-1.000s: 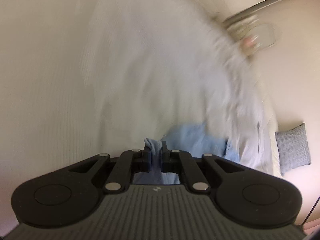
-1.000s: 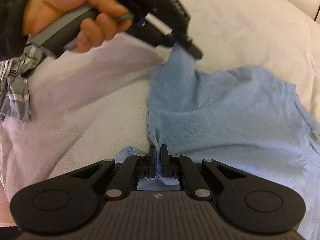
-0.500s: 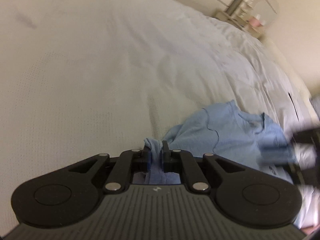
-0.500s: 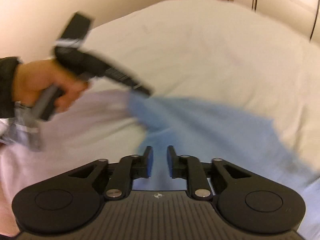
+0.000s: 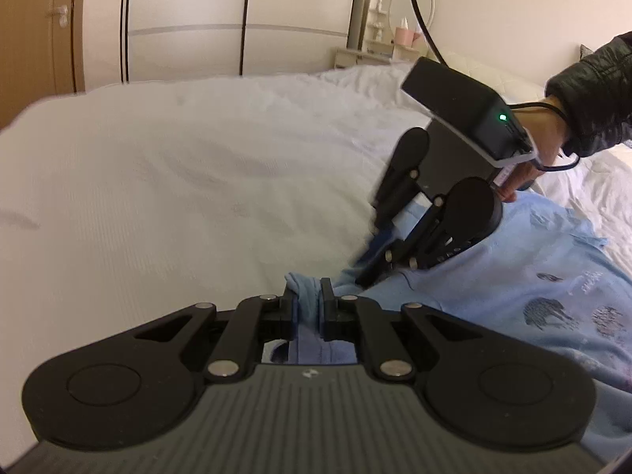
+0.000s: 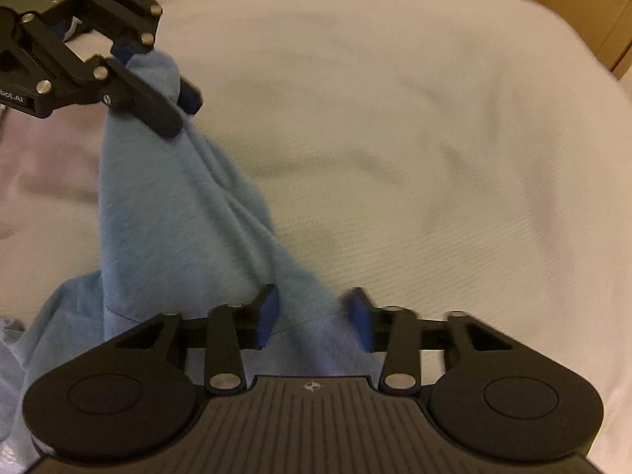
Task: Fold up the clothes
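Nearest us, our left gripper [image 5: 307,305] pinches a bunched fold of the light blue shirt [image 5: 553,296]. Our right gripper [image 6: 314,318] has its jaws closing, still spread, with a ridge of the cloth between the blue pads [image 6: 268,314], which we cannot see pressing on it. The shirt lies on the white bed [image 5: 177,181], pulled into a long ridge running between the two grippers. Beyond stands a wardrobe [image 5: 237,19].

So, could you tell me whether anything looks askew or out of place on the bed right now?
Only the blue shirt: it is bunched and twisted on the bed, pinched in the left gripper. The right gripper is closing around another fold. Nothing looks damaged.
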Demonstrator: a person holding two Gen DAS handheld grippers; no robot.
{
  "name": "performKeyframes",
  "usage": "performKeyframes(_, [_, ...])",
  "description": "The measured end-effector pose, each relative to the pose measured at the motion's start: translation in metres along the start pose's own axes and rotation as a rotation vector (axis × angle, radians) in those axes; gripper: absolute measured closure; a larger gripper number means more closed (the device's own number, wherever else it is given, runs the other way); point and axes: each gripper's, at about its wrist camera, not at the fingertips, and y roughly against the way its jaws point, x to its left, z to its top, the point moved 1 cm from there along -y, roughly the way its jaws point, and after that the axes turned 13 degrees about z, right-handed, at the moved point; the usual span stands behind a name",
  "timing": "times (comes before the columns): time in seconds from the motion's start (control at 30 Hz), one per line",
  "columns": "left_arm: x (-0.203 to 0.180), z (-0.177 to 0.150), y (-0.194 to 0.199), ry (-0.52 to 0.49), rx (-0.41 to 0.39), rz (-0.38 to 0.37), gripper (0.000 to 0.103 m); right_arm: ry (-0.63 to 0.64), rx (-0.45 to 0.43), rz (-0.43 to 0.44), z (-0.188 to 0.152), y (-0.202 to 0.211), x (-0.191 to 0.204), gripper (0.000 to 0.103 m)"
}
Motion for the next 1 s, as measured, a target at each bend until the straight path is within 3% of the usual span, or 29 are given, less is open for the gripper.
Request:
performKeyframes(0.03, [0.001,0.002,-0.002,0.015,-0.005,0.02,0.092,-0.001,-0.011,-0.023,-0.001,0.004,0.001,0.103])
performKeyframes(0.1, [0.002,0.006,-0.007,0.046,-0.015,0.061,0.086,0.01,-0.072,-0.134,-0.001,0.018,0.002,0.103])
performKeyframes(0.17, [0.011,0.005,-0.018,0.13,0.057,0.099,0.074,-0.01,-0.154,-0.281,-0.004,0.035,-0.001,0.103])
performKeyframes(0.23, [0.022,0.0,-0.028,0.225,0.136,0.121,0.069,-0.064,-0.199,-0.359,-0.01,0.045,-0.007,0.1])
performKeyframes(0.33, [0.032,-0.012,-0.029,0.329,0.195,0.096,0.064,-0.131,-0.156,-0.365,-0.019,0.04,-0.011,0.088])
performKeyframes(0.43, [0.032,-0.018,-0.031,0.384,0.235,0.053,0.06,-0.188,-0.175,-0.343,-0.026,0.044,-0.009,0.08])
performKeyframes(0.5, [0.03,-0.02,-0.035,0.376,0.249,0.017,0.059,-0.238,-0.198,-0.324,-0.033,0.047,-0.003,0.07])
performKeyframes(0.6, [0.022,-0.022,-0.046,0.343,0.328,-0.033,0.057,-0.33,-0.245,-0.275,-0.041,0.054,0.009,0.069])
performKeyframes(0.7, [0.018,-0.02,-0.057,0.332,0.376,-0.063,0.066,-0.411,-0.281,-0.193,-0.042,0.054,0.041,0.069])
performKeyframes(0.73, [0.018,-0.019,-0.059,0.334,0.39,-0.079,0.093,-0.403,-0.272,-0.176,-0.041,0.049,0.057,0.069])
performKeyframes(0.77, [0.018,-0.018,-0.061,0.336,0.404,-0.096,0.101,-0.394,-0.263,-0.158,-0.041,0.045,0.072,0.069])
performKeyframes(0.87, [0.023,-0.014,-0.044,0.352,0.397,-0.076,0.101,-0.369,-0.236,-0.107,-0.039,0.03,0.117,0.068])
performKeyframes(1.0, [0.037,-0.009,-0.018,0.449,0.434,-0.024,0.101,-0.328,-0.183,-0.11,-0.037,0.007,0.149,0.066])
